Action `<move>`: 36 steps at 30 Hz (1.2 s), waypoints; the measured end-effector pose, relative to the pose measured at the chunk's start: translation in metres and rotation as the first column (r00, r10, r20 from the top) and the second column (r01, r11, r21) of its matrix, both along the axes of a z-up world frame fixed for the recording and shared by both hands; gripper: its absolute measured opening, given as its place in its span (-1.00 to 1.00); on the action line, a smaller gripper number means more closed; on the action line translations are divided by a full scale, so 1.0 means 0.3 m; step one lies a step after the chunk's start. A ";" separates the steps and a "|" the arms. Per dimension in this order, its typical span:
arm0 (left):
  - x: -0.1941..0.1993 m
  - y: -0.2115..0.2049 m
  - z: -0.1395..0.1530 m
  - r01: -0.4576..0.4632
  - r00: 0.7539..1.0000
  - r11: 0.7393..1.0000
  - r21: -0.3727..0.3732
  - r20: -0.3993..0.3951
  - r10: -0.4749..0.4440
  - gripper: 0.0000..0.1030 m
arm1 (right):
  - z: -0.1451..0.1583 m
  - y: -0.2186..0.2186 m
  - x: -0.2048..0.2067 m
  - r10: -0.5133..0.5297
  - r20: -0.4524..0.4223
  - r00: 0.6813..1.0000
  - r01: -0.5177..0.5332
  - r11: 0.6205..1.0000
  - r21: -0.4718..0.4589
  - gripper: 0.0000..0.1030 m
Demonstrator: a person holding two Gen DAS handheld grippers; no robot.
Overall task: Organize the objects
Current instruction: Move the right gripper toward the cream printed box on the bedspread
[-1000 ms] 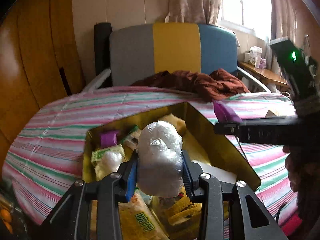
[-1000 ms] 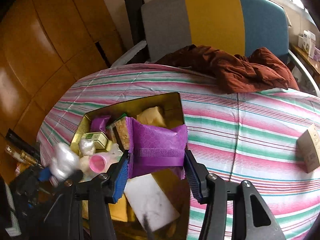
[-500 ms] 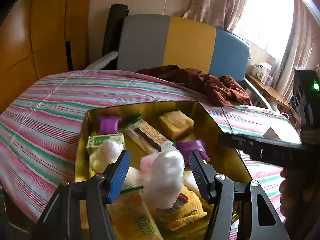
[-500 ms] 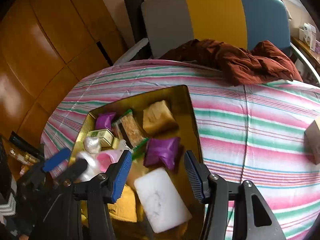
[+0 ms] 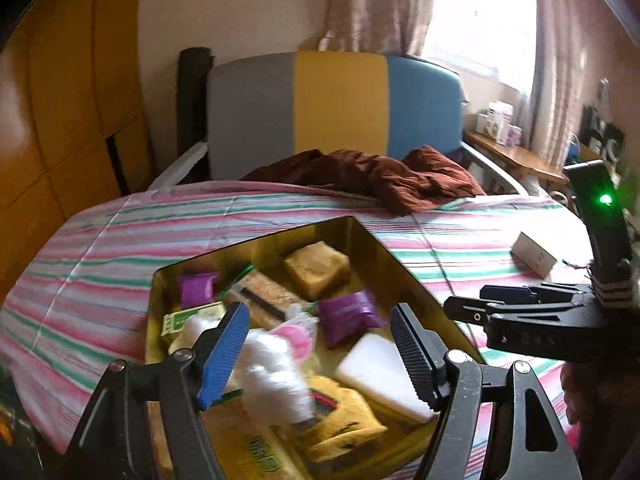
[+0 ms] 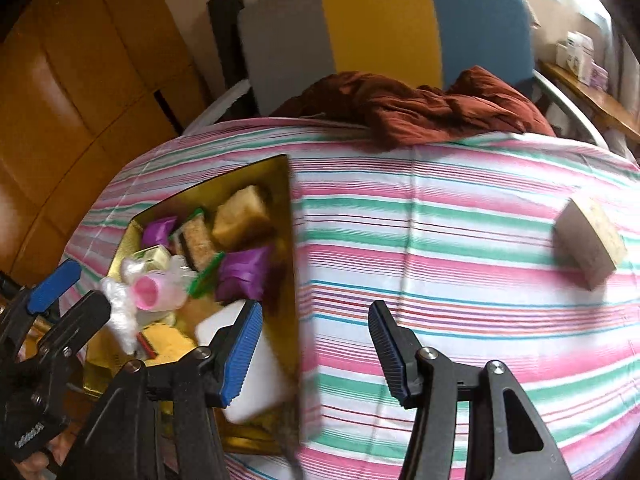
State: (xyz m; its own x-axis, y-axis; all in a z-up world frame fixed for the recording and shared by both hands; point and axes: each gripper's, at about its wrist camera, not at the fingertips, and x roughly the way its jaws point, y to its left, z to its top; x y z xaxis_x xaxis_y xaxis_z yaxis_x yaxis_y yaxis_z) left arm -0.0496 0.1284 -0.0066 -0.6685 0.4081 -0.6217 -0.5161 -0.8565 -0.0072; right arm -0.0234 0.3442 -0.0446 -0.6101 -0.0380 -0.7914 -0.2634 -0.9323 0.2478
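Wrapped white bundle [image 5: 276, 376]: in gold tray [image 5: 256, 246], lying on yellow pouch [image 5: 340, 420], w/ pink cup [image 5: 296, 336] just behind.
Your L tongs [image 5: 316, 356]: jaws just been opening; bundle sits between pads, not pressed.
Your R tongs [image 6: 316, 356]: part open, empty, over tray's right edge.
Purple packet [image 6: 244, 272]: in tray.
Small box [image 6: 592, 248]: striped tabletop [image 6: 440, 240], well apart.

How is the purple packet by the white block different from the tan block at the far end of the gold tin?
The purple packet is a shiny, crinkled wrapper; the tan block is matte, rough and unwrapped. The packet looks soft and flattish; the block is thick and boxy. The packet lies mid-tin beside the white block; the tan block sits near the far wall. Both rest loose inside the gold tin.
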 end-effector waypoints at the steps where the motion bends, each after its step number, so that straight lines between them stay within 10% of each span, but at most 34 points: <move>1: 0.008 0.016 0.005 0.015 1.000 1.000 -0.003 -0.005 -0.015 0.43 | 0.002 0.016 0.009 -0.012 0.000 1.000 0.012 1.000 0.000 0.09; 22: 0.144 0.315 0.027 0.249 0.968 0.967 -0.053 -0.020 -0.251 0.50 | 0.056 0.394 0.155 -0.278 -0.001 0.961 0.278 0.960 0.039 0.09; 36: 0.159 0.415 -0.003 0.291 0.956 0.952 -0.093 -0.011 -0.294 0.50 | 0.022 0.732 0.191 -0.499 0.013 0.867 0.498 0.866 0.041 0.11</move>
State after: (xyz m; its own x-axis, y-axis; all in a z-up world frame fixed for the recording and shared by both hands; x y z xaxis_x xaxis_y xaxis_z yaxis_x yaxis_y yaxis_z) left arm -0.0019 0.2530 -0.0076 -0.5437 0.5317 -0.6493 -0.7432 -0.6645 0.0781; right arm 0.0340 0.5639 -0.0379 -0.5229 0.2942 -0.8000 -0.7002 -0.6834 0.2064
